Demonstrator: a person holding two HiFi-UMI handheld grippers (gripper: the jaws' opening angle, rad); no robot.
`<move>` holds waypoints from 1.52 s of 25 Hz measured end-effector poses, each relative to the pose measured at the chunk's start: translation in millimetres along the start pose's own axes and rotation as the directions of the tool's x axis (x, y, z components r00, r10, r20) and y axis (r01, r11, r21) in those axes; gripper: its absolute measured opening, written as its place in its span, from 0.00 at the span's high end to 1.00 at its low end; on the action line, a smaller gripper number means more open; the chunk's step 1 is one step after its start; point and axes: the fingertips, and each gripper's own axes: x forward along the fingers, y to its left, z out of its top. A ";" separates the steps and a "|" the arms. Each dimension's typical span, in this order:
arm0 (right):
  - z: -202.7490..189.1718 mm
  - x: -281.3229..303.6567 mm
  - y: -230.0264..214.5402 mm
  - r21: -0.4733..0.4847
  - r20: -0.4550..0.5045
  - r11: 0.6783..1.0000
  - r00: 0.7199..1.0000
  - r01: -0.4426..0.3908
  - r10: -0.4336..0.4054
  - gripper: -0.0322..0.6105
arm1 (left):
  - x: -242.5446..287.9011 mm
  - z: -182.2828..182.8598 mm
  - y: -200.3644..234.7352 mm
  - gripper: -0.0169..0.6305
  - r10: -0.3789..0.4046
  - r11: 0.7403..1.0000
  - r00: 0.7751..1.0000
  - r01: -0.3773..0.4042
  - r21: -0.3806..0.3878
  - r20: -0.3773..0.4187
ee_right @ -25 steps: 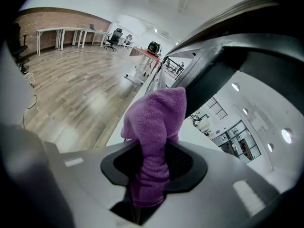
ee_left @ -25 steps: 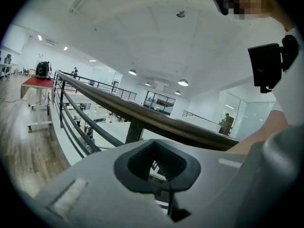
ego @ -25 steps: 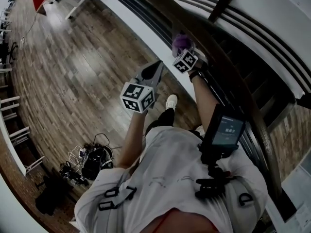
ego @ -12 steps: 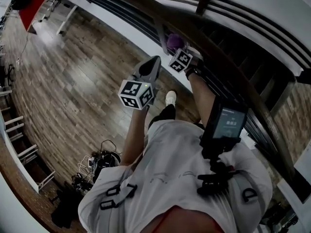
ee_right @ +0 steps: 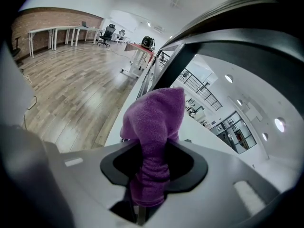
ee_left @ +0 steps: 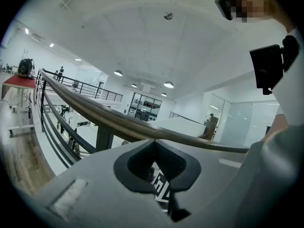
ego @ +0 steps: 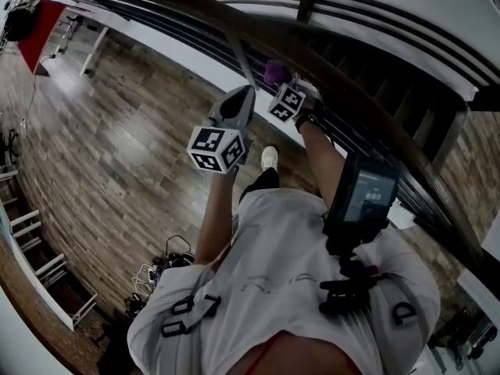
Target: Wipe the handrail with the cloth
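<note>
I find my right gripper [ee_right: 151,172] pinching the cloth [ee_right: 154,115]; left gripper [ee_left: 153,146] pressed together, empty, handrail [ee_left: 118,122] beyond its tips.

The right gripper [ego: 279,84] presses a purple cloth [ego: 273,72] on the dark handrail [ego: 234,18] at the far side, and the left gripper [ego: 244,94] hangs near, left of it, over the wood floor [ego: 117,147].

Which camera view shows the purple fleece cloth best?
The right gripper view: the purple fleece cloth fills the centre, pinched in the right hand-held gripper. The head view shows only a small purple lump at that gripper's tip. The left gripper view does not show it.
</note>
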 end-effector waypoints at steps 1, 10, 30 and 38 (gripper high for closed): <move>-4.7 -3.6 0.7 0.004 -0.002 1.000 1.000 0.001 -0.001 0.76 | 0.7 -0.5 -3.5 0.97 -0.005 1.000 1.000 0.005 0.000 0.003; -50.5 -30.6 1.5 0.049 -0.038 0.999 0.999 0.008 -0.007 0.75 | 14.2 -5.4 -44.5 0.97 -0.073 0.997 0.997 0.073 0.005 -0.004; -155.0 -91.6 3.4 0.208 -0.076 0.978 0.997 0.022 -0.006 0.68 | 44.1 -29.4 -146.7 0.97 -0.230 0.969 0.968 0.237 0.068 -0.099; -191.3 -115.0 7.1 0.218 -0.067 0.976 0.998 0.030 -0.016 0.68 | 60.9 -41.4 -201.6 0.97 -0.311 0.940 0.939 0.327 0.101 -0.148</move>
